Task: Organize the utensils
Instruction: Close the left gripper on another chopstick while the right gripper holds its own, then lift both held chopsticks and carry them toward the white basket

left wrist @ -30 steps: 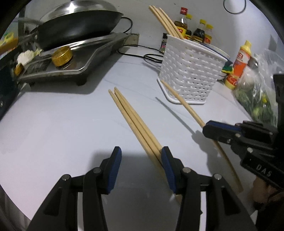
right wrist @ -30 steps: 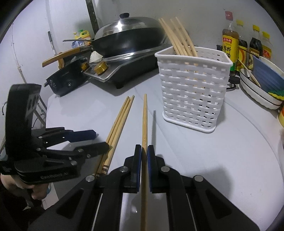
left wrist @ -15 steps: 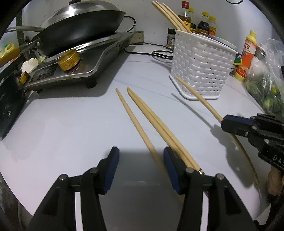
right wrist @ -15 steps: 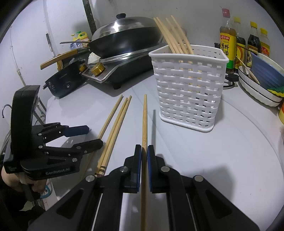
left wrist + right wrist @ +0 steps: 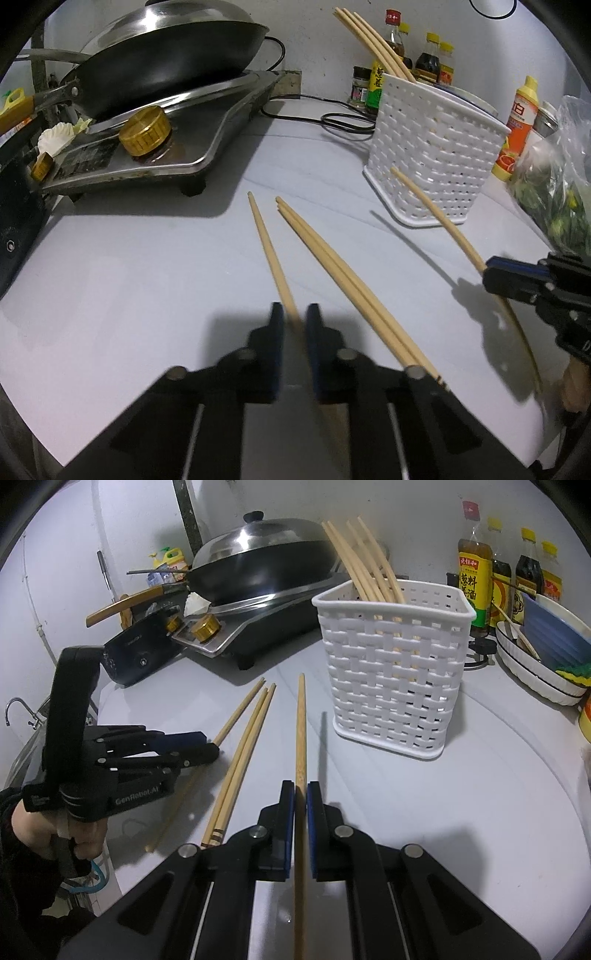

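A: Any lettering you can read here?

B: The side of the left claw (image 5: 207, 744) carries "GenRobot.AI" in pale letters on its black body. The tall amber bottle (image 5: 474, 579) behind the basket has a yellow label with Chinese characters reading 葱姜料酒.

A: Anything else?

B: The orange squeeze bottle (image 5: 517, 125) shows white characters, too blurred to read. The green-labelled bottle (image 5: 375, 88) bears dark characters I cannot make out. The other bottle labels are too small.

A home kitchen: lidded wok (image 5: 266, 561) on a stove (image 5: 155, 147), sauce bottles (image 5: 474, 579) (yellow-capped), stacked dishes (image 5: 543, 664).
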{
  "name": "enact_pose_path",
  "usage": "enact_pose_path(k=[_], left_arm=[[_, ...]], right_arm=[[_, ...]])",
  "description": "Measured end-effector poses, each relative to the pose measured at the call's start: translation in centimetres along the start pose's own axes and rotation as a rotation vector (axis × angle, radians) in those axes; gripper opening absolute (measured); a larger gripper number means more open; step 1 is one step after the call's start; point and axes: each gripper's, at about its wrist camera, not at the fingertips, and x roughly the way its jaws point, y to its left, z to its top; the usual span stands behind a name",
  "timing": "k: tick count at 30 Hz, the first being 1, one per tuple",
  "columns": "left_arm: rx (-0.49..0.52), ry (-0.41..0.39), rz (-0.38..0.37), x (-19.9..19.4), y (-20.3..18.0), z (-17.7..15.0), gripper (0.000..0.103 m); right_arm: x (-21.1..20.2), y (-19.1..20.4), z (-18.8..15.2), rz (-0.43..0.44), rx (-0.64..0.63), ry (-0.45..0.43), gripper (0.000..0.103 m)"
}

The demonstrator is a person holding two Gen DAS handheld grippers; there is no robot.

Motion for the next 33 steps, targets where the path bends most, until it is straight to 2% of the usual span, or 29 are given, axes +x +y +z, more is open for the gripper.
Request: enact_pose_path(k=[10,17,22,33], left_arm=[[-0.046,-0.02,-0.062,-1.0,1.2,-1.3,0.006],[-0.109,-0.076,-0.099,-3.8,2.7,-2.5,0.006],[-0.132,-0.118,-0.099,-5.6,3.5,-2.5,0.006],[-0.145,-0.222,-0.093,-9.3,4.0,-1.8,0.006]], right_arm=[[-0.8,1.1,0.8,0.004,-0.029,-0.018,0.006],[-1.8,1.5,1.8,-0.004,-0.042,-0.035,0.006],[-3.3,1.6,2.9,0.068,-0.024,-0.076,0.006],[-6.4,1.2,6.6,0.075,-0.059,-0.164,0.006]])
